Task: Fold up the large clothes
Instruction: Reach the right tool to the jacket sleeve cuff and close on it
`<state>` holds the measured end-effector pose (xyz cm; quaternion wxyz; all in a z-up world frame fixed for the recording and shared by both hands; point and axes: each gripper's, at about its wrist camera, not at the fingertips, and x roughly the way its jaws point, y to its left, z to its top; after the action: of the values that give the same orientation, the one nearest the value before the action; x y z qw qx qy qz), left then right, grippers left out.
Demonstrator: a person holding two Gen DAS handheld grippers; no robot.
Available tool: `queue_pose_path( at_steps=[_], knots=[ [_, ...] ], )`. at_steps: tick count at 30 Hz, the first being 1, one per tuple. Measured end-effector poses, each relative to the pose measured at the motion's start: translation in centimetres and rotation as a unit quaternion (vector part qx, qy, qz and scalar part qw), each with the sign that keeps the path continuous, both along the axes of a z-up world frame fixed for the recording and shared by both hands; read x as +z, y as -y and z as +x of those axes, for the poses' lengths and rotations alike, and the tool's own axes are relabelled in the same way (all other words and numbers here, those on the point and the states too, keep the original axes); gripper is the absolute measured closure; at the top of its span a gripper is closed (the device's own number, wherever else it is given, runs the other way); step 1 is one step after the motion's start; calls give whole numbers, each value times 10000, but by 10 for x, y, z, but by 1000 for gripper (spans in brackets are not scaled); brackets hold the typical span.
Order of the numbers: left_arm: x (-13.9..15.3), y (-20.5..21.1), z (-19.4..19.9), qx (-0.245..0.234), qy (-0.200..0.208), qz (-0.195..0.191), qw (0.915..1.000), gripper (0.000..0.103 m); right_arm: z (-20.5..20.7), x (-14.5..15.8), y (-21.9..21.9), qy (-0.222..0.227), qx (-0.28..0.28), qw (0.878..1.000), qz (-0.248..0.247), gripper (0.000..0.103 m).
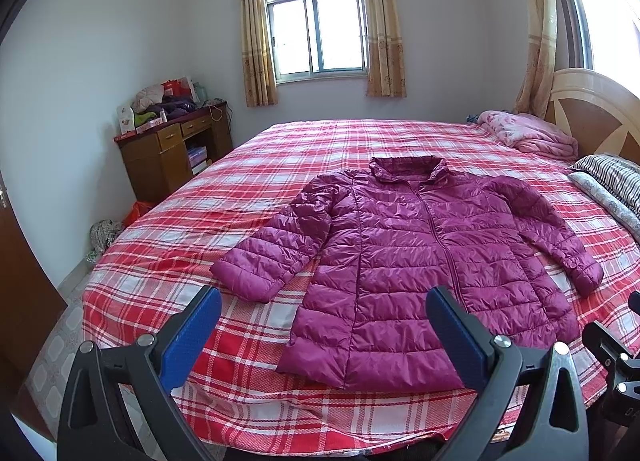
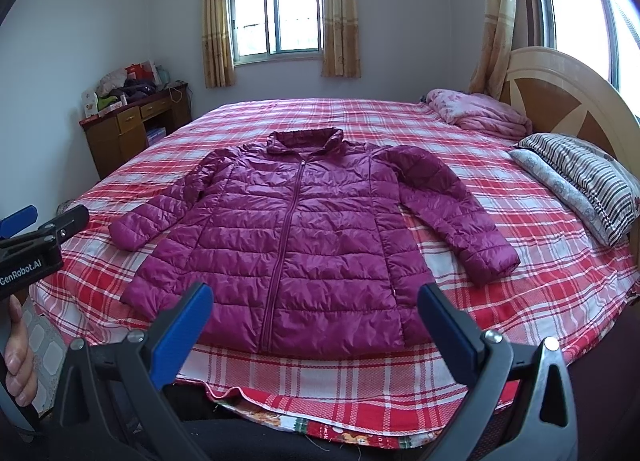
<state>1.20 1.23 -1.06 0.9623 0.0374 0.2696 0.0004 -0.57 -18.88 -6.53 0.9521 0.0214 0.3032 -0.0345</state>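
Bed (image 2: 520,301) bears flat jacket (image 2: 296,229); both tongs (image 1: 324,321) (image 2: 316,317) gape wide, empty.

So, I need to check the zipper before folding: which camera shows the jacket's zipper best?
The right wrist view: the zipper runs near centre, visible from collar to hem. In the left wrist view it sits off to the right, and the gripper finger hides its lower end.

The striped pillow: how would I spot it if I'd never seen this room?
Start at the big bed with the red plaid sheet and follow it to the wooden headboard. The black-and-white striped pillow lies there on a grey floral one; the folded pink quilt nearby has no stripes.
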Motion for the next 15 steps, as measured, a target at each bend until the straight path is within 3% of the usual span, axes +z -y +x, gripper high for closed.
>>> queue_pose_path(
  at_steps=[8,15],
  knots=[
    [-12,-3,25,156,66,175,9997,1,19,-18,22,-190,38,9996,193,0],
    [-37,-5,77,360,34,433,9984,1,42,-52,96,-436,-811,9940,589,4]
  ],
)
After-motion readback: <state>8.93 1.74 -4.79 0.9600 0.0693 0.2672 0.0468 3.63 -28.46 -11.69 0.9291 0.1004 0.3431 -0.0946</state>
